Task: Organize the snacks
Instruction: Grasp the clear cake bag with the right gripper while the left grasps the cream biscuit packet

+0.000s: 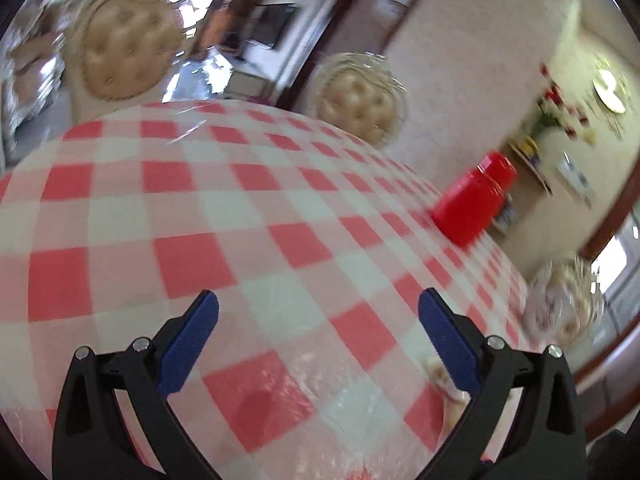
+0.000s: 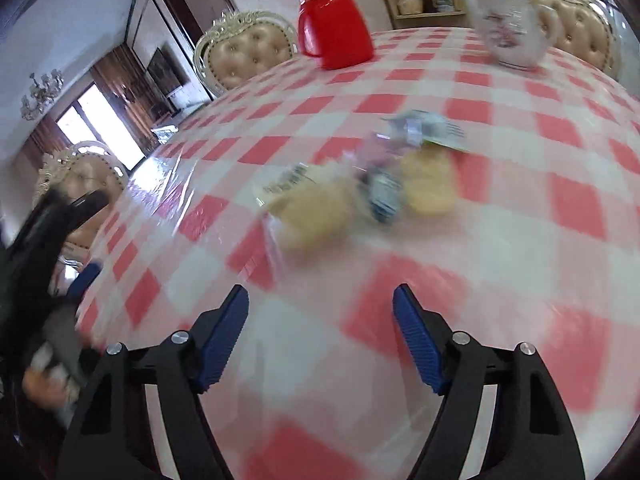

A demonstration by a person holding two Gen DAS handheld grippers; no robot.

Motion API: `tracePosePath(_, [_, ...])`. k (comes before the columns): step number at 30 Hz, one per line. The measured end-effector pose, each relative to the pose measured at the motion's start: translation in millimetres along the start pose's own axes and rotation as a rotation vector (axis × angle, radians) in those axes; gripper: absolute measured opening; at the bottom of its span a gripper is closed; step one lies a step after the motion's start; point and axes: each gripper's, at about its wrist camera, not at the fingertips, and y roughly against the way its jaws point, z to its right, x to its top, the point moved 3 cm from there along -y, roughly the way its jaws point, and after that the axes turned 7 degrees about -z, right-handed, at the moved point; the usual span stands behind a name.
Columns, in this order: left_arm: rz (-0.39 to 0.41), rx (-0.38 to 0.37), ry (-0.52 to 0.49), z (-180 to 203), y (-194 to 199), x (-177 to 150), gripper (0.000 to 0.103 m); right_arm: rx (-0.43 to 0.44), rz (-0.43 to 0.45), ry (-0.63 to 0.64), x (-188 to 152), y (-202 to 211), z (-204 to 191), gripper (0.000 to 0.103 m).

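My right gripper (image 2: pixel 320 308) hangs open and empty; the snack packets (image 2: pixel 360 184) lie straight ahead on the checked worktop (image 2: pixel 540 216), strung crosswise. My left gripper (image 1: pixel 318 312), also open, faces bare cloth, so right is nearer.

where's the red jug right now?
The red jug stands at the far edge of the checked table, top centre in the right wrist view, left of the white teapot. In the left wrist view it sits at the right.
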Motion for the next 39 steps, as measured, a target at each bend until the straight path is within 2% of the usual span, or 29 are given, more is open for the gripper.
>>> tracePosePath(1, [-0.014,-0.006,0.013,-1,-3,1,0.1,-0.017,-0.006,-0.008,10,-11,-9,0.074])
tracePosePath(2, [-0.024,-0.011,0.01,-1,-4,1,0.1,-0.068,0.002,-0.009,17,-17,-14,0.073])
tracePosePath(3, [-0.036,-0.015,-0.002,2,-6,-1,0.1,-0.131,0.006,-0.013,24,-25,-19,0.073])
tracePosePath(6, [-0.07,-0.034,-0.059,13,-11,-5,0.1,-0.246,0.009,-0.01,37,-39,-28,0.075])
tracePosePath(7, [-0.071,-0.037,-0.07,13,-10,-8,0.1,-0.272,0.007,0.012,36,-40,-29,0.071])
tracePosePath(8, [-0.072,-0.04,-0.086,14,-8,-13,0.1,-0.27,0.012,0.031,34,-36,-28,0.058])
tracePosePath(9, [-0.073,-0.041,-0.093,14,-7,-14,0.1,-0.262,0.019,0.053,32,-32,-26,0.05])
tracePosePath(10, [-0.077,-0.043,-0.1,16,-8,-15,0.1,-0.274,0.003,0.11,26,-26,-22,0.029])
tracePosePath(12, [-0.098,-0.053,-0.11,16,-11,-17,0.1,-0.26,0.011,0.159,12,-7,-7,0.029])
tracePosePath(16, [-0.199,-0.099,-0.182,33,-23,-29,0.1,-0.191,0.021,0.224,-26,45,33,0.027])
tracePosePath(20, [-0.242,-0.12,-0.267,54,-25,-45,0.1,-0.173,0.092,0.135,-52,81,75,0.028])
tracePosePath(22, [-0.244,-0.118,-0.305,65,-25,-54,0.1,-0.128,0.104,0.035,-55,87,97,0.028])
tracePosePath(24, [-0.257,-0.111,-0.356,82,-29,-62,0.101,-0.096,0.12,-0.007,-54,92,105,0.028])
tracePosePath(28, [-0.324,-0.014,-0.325,112,-66,-65,0.101,-0.048,0.132,-0.009,-52,93,99,0.028])
tracePosePath(34, [-0.369,0.057,-0.3,154,-116,-64,0.101,-0.03,0.131,0.009,-53,96,89,0.028])
tracePosePath(37, [-0.421,0.163,-0.421,169,-134,-74,0.101,-0.03,0.127,0.015,-56,96,89,0.028])
tracePosePath(39, [-0.436,0.201,-0.504,168,-127,-85,0.101,-0.044,0.124,0.011,-56,95,92,0.028])
